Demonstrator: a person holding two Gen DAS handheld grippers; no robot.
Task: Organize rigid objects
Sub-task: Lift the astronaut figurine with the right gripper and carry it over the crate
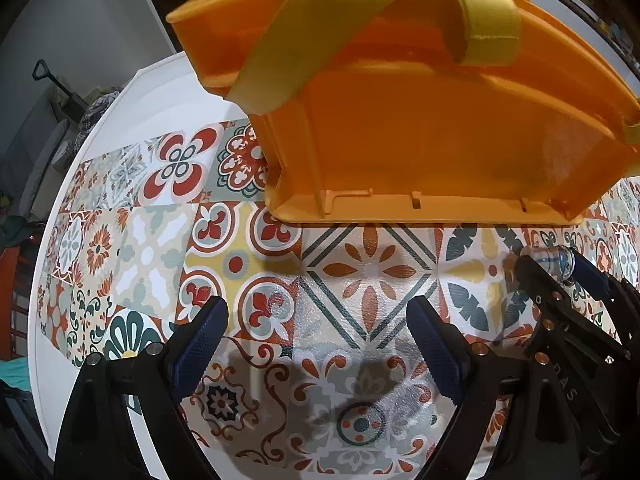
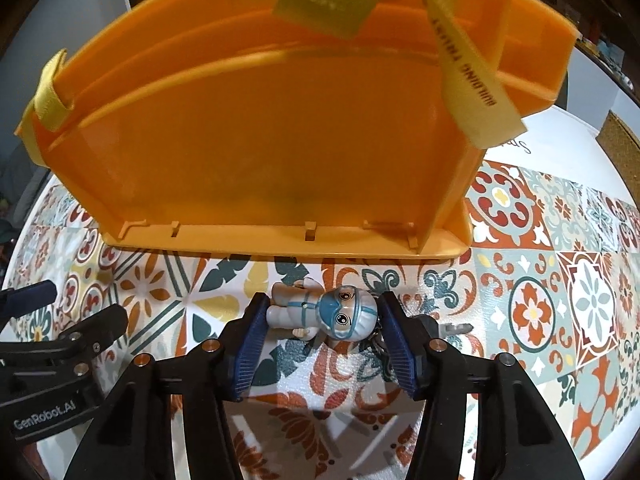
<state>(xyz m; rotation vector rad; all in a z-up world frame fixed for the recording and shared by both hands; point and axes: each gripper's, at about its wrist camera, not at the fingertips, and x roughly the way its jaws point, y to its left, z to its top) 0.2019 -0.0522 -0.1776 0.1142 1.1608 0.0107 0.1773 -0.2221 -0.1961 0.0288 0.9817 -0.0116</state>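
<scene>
The small figurine (image 2: 324, 314), a grey-and-blue doll with a mask and big eyes, lies on its side between the pads of the right gripper (image 2: 323, 322), near the centre of the right wrist view. The pads stand close at both ends of it, so it seems clenched or nearly so; I cannot tell if it is lifted from the patterned mat (image 2: 560, 280). A dark keychain part hangs under its head, hard to make out. At 12 o'clock from it stands the orange bin (image 2: 260, 140), its open side turned to the grippers, probably to receive the toy. Yellow straps (image 2: 468, 80) hang across it, cut off by the top edge. The left gripper (image 1: 318, 344) is spread wide and holds nothing, waiting at 9 o'clock.
</scene>
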